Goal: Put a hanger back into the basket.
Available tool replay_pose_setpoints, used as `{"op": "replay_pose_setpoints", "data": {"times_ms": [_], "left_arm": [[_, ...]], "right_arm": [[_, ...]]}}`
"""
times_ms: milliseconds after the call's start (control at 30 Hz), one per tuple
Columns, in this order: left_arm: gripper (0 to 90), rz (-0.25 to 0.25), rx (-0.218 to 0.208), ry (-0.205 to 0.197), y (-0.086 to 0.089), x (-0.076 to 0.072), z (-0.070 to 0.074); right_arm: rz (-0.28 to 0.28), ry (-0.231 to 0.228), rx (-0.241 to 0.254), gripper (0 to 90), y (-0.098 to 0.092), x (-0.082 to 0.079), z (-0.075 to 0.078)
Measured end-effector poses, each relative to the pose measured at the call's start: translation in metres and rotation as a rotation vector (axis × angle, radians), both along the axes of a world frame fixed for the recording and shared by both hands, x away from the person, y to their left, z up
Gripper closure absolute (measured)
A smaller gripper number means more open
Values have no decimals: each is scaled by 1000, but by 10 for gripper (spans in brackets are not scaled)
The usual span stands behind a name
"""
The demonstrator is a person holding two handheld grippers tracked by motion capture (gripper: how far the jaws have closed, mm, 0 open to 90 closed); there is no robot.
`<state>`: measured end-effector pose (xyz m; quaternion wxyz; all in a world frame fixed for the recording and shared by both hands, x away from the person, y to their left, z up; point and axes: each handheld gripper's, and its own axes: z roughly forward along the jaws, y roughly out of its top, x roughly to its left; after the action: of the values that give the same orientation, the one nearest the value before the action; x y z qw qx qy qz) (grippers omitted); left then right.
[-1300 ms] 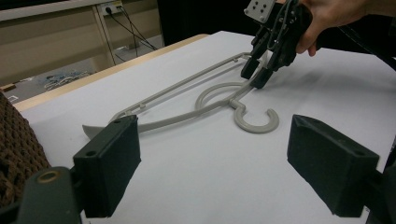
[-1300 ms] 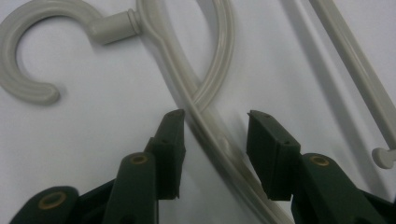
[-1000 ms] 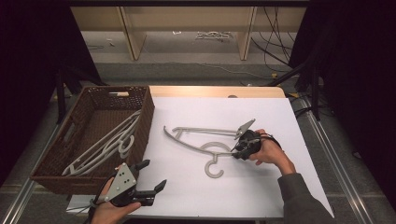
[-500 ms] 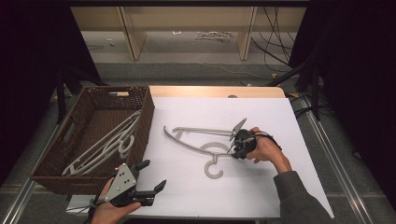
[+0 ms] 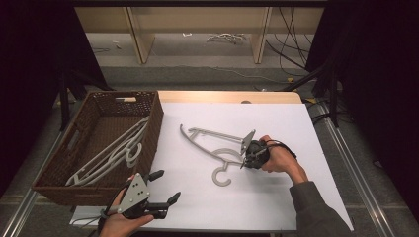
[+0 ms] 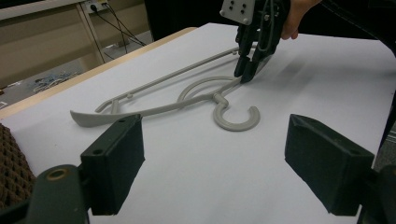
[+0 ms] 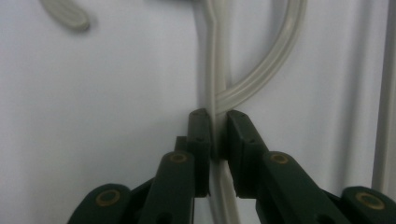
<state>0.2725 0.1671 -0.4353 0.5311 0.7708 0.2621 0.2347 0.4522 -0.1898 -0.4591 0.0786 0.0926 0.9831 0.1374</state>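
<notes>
Right gripper [image 7: 214,133] jaws just closed, left gripper [image 6: 212,170] agape

A brown woven basket [image 5: 153,123] stands at the left of the surface [image 5: 276,123], its right wall along the edge of the white sheet that covers most of that surface. Inside it lie several pale grey hangers [image 5: 111,155], stacked slantwise with their hooks toward the near right corner. A small light-coloured stick [image 5: 126,99] rests at the basket's far wall. A strip of bare wood [image 5: 222,96] shows along the far edge of the surface. Beyond it stands a low wooden shelf unit [image 5: 141,37], with black cables [image 5: 291,44] trailing over the grey floor at the right.
</notes>
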Motion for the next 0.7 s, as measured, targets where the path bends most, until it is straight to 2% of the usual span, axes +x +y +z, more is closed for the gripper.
{"op": "replay_pose_setpoints", "data": {"times_ms": [33,100,167,333,500,533,567,633,700], "left_arm": [[203,-2,14,-6,-1,2,1],[309,-15,58,-38,-6,7,3],[305,-11,115,-74,-13,14,5],[288,-50,199,-97,-36,34,7],[273,-68,273,-60,-63,58,-2],[271,-82,321,-63,-67,63,-3],[271,-83,335,-50,-72,68,-4],[271,-84,355,-51,-81,77,-7],[277,-105,383,-37,-88,86,-10]], "right_arm": [[4,1,1,814,0,-1,0],[18,-5,9,817,-2,-1,0],[29,14,26,818,-4,-1,1],[64,33,49,819,-7,-4,5],[87,41,64,819,-9,-10,11],[87,48,66,819,-9,-11,13],[96,47,74,819,-10,-12,15],[92,54,87,819,-12,-14,18],[101,49,89,819,-12,-17,21]]}}
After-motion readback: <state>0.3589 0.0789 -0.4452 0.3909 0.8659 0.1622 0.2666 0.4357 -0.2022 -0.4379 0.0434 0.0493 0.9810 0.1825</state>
